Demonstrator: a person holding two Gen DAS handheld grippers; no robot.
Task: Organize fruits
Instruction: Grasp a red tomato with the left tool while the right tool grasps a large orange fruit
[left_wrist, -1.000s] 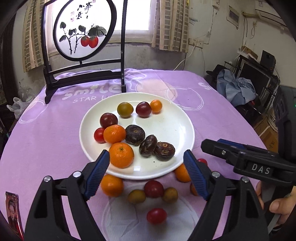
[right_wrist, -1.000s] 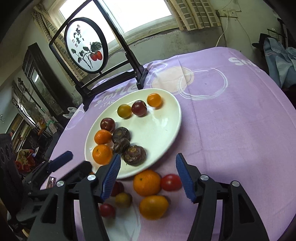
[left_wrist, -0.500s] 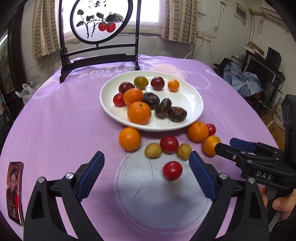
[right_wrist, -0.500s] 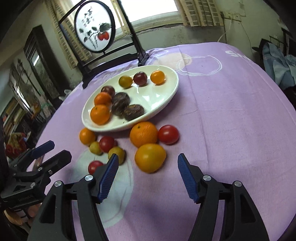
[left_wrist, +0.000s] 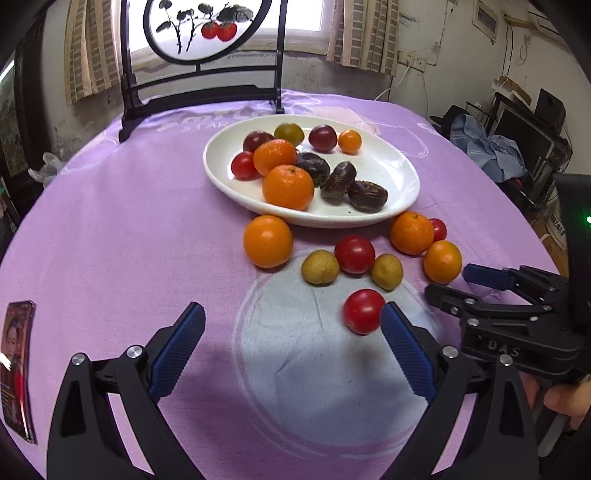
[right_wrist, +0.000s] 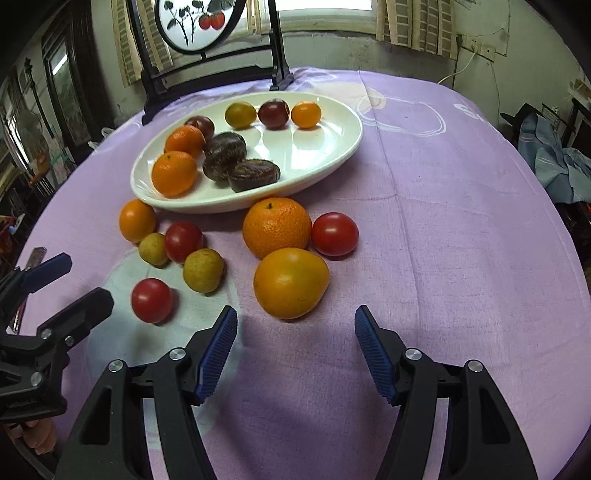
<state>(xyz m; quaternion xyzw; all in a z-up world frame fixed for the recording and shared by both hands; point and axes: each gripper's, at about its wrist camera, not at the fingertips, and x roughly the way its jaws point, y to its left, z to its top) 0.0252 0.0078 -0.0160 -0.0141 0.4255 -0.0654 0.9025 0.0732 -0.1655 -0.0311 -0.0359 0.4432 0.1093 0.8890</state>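
Note:
A white plate (left_wrist: 391, 173) (right_wrist: 332, 144) holds oranges, dark passion fruits and small tomatoes. Loose fruit lies on the purple cloth in front of it: an orange (left_wrist: 267, 240), a red tomato (left_wrist: 362, 311) (right_wrist: 152, 300), yellow-green fruits (left_wrist: 320, 267), a large orange (right_wrist: 276, 227), a yellow-orange fruit (right_wrist: 290, 282) and a red tomato (right_wrist: 334, 234). My left gripper (left_wrist: 291, 343) is open and empty, its right finger beside the near red tomato. My right gripper (right_wrist: 295, 347) is open and empty, just short of the yellow-orange fruit.
A black stand with a round painted screen (left_wrist: 201, 33) stands at the table's far edge. A small card (left_wrist: 16, 369) lies at the left near edge. The right gripper shows in the left wrist view (left_wrist: 476, 284). Clutter and clothes (left_wrist: 491, 151) sit beyond the table, right.
Both grippers have pulled back from the plate toward the table's near side and lowered. They stay open. The fruit has not moved.

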